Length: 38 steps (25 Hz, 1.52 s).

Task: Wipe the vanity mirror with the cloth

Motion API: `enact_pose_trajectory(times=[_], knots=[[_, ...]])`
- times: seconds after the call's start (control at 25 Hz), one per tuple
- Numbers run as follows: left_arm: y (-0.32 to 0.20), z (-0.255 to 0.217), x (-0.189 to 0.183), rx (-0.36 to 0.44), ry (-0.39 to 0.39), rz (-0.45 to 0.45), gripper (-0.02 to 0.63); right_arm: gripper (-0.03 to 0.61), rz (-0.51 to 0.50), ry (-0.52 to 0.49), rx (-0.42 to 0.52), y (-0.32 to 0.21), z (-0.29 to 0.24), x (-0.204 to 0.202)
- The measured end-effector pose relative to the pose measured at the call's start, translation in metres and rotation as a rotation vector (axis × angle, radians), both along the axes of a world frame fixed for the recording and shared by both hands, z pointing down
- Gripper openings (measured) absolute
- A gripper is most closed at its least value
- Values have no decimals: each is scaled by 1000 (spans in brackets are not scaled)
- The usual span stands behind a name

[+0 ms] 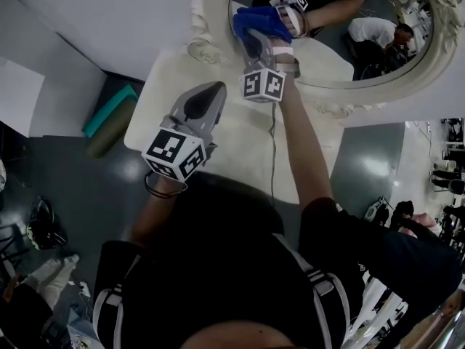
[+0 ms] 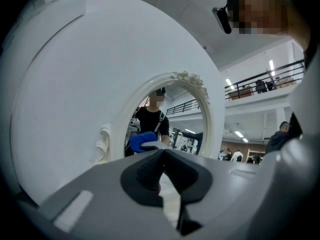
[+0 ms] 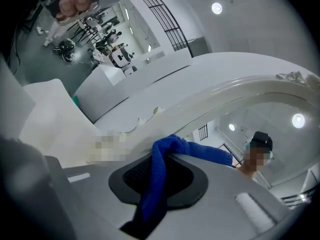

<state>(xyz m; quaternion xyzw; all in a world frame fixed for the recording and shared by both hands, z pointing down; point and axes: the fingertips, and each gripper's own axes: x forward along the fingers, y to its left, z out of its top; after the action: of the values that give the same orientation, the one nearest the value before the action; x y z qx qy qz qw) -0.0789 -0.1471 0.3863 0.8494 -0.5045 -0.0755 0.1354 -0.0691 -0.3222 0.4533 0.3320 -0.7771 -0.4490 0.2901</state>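
The oval vanity mirror (image 1: 378, 20) in an ornate cream frame (image 1: 341, 86) stands at the back of a cream table (image 1: 240, 151). My right gripper (image 1: 256, 36) is shut on a blue cloth (image 1: 260, 20) and presses it against the lower left of the glass. In the right gripper view the cloth (image 3: 156, 179) hangs between the jaws, with the mirror glass (image 3: 272, 116) just beyond. My left gripper (image 1: 211, 88) hovers over the table, left of the mirror, shut with nothing in it. In the left gripper view it (image 2: 162, 152) points at the mirror (image 2: 172, 109), with the cloth (image 2: 141, 140) at the glass.
A white wall (image 1: 109, 13) runs behind the table. A teal object (image 1: 109, 109) lies on the dark floor to the left of the table. A thin cable (image 1: 273, 151) runs down over the tabletop. People and an open hall show on the right and reflected in the glass.
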Motion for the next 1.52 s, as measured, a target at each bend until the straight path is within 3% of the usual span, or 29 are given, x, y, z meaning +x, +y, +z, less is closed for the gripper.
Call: enact_pose_trajectory(times=[0.56,1.04,1.52], knots=[[11,4,-21,-17,-17,-78,9,52,-2,135,-201,7,80,20],[15,10,-10,-30,-28,-73,9,51,104,124,-470,6,144,86],[25,9,-10,-40,-39,-60,9,49,198,164,-628,10,179,140]])
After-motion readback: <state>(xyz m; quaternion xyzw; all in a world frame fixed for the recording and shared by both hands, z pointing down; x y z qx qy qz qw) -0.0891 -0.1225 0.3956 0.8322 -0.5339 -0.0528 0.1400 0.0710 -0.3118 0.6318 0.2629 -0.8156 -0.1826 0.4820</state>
